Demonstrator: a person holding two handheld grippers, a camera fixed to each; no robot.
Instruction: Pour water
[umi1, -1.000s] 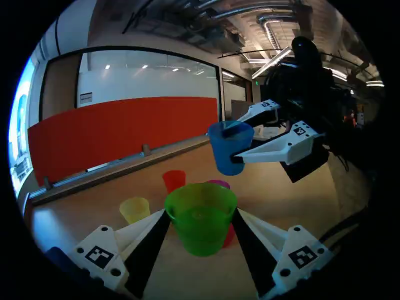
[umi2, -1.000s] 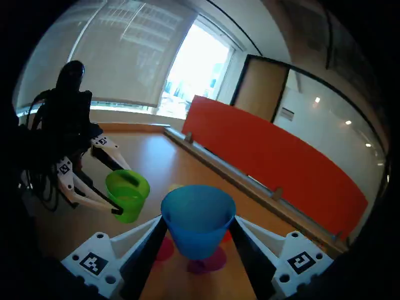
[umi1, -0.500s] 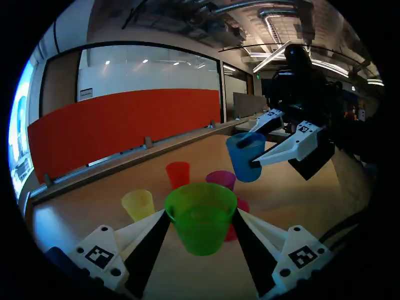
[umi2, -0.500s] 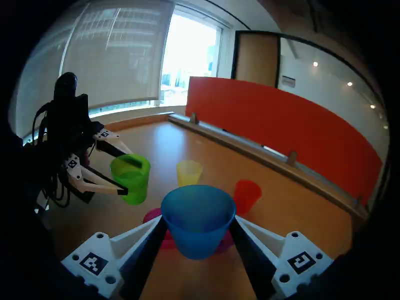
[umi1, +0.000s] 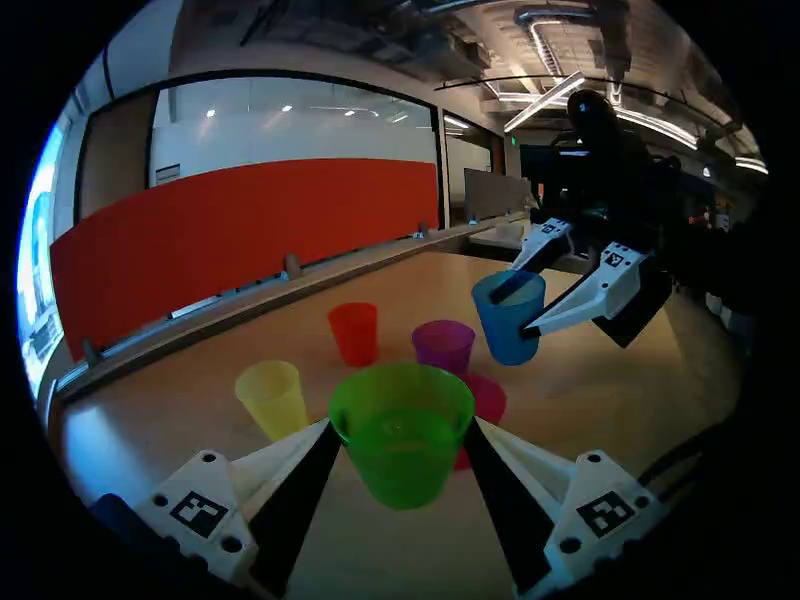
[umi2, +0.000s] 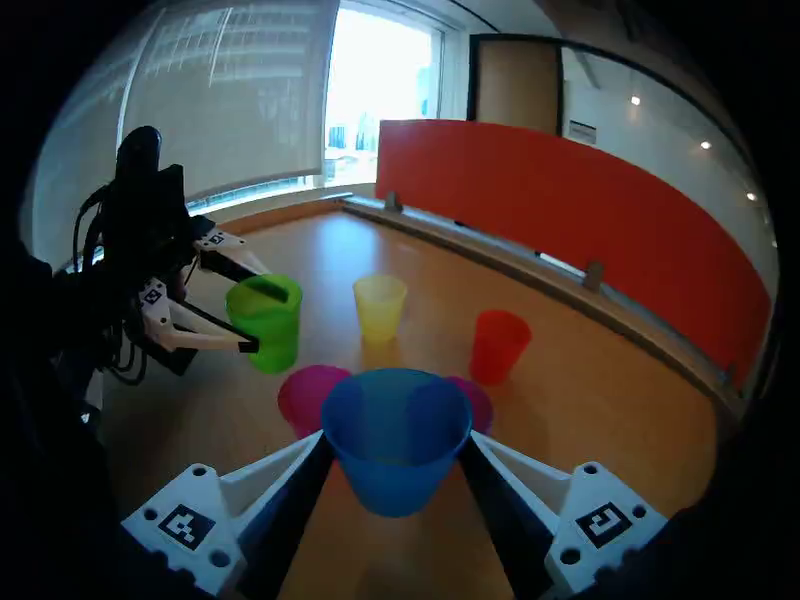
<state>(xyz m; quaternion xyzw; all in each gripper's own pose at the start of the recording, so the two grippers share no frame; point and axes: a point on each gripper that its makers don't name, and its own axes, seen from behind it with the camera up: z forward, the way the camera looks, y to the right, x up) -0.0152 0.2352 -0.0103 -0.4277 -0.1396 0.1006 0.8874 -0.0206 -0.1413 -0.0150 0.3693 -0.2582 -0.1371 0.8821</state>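
We look across a pale wooden tabletop edged by a long red-orange partition, at ten o'clock in the left gripper view. A strip light and ducts cross the ceiling at one o'clock. In the right gripper view, a bright window glares at twelve, a blind at eleven.

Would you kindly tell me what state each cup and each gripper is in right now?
left gripper: shut on green cup.
green cup: held upright, liquid seemingly inside.
right gripper: shut on blue cup.
blue cup: held upright, contents unclear.
yellow cup: standing upright on the table.
red cup: standing upright.
purple cup: standing upright.
pink cup: standing, partly hidden behind green cup.
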